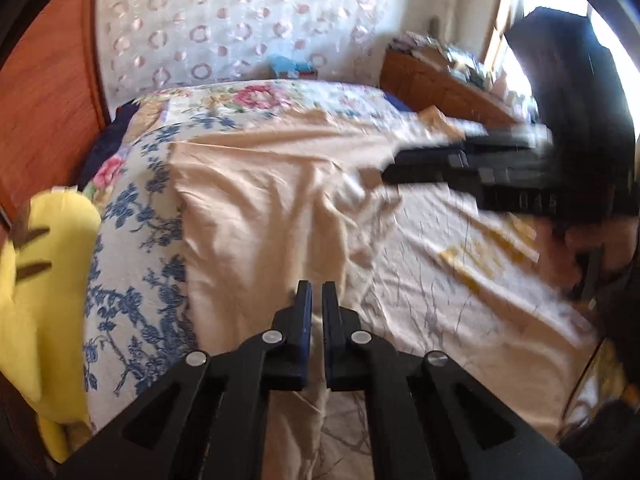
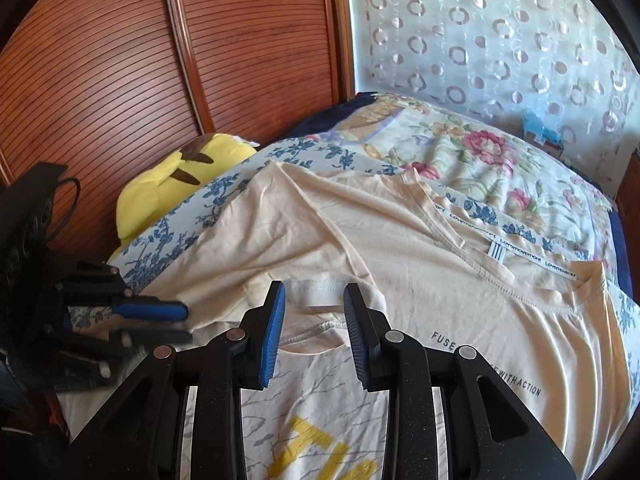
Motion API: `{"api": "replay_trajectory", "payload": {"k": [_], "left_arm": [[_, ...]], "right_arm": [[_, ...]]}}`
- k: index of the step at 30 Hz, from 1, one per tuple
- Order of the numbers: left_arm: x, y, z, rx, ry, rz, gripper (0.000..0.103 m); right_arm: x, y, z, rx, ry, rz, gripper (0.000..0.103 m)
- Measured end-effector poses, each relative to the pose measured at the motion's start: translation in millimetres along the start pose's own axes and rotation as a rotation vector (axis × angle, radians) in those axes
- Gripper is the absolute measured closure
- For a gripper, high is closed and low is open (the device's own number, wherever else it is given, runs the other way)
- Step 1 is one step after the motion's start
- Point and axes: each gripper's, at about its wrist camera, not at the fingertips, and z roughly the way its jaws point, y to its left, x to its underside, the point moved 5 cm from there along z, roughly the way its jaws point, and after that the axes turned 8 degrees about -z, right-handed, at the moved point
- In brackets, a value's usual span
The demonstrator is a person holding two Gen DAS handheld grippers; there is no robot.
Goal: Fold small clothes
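A peach T-shirt (image 2: 360,232) with black lettering lies spread on the bed, its neck label toward the right. It also shows in the left wrist view (image 1: 260,200), rumpled. My left gripper (image 1: 316,292) is nearly shut just above the shirt's lower edge; whether cloth is pinched I cannot tell. It also appears in the right wrist view (image 2: 176,320) at the left, blurred. My right gripper (image 2: 314,300) is open over a folded-back sleeve hem of the shirt. It shows blurred in the left wrist view (image 1: 392,168) over the shirt's right side.
A white sheet with grey branches and yellow print (image 2: 312,420) lies under the shirt. A yellow plush toy (image 2: 176,184) sits at the bed's left by a wooden slatted wardrobe (image 2: 140,60). Floral bedding (image 2: 460,152) lies behind. A wooden cabinet (image 1: 436,80) stands right.
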Motion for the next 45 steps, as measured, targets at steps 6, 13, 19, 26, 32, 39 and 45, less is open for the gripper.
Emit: {"api": "replay_trajectory", "payload": {"k": [6, 13, 19, 26, 32, 39, 45], "left_arm": [[-4, 25, -14, -0.023, -0.043, -0.06, 0.103], [-4, -3, -8, 0.037, -0.001, -0.005, 0.089], [3, -16, 23, 0.021, 0.101, 0.046, 0.078], [-5, -10, 23, -0.013, 0.063, 0.026, 0.103], [-17, 10, 2, -0.02, -0.038, -0.043, 0.103], [-22, 35, -3, -0.077, -0.055, -0.094, 0.103], [-17, 47, -6, -0.04, -0.031, -0.14, 0.1]], "right_arm": [[3, 18, 7, -0.053, 0.017, -0.028, 0.074], [5, 19, 8, -0.033, 0.024, -0.046, 0.074], [16, 6, -6, 0.014, 0.022, -0.031, 0.074], [39, 2, -23, 0.02, 0.021, 0.004, 0.074], [44, 6, -21, 0.008, 0.026, 0.01, 0.073], [27, 24, -5, -0.051, 0.013, -0.021, 0.074], [14, 49, 21, -0.164, 0.033, -0.061, 0.074]]}}
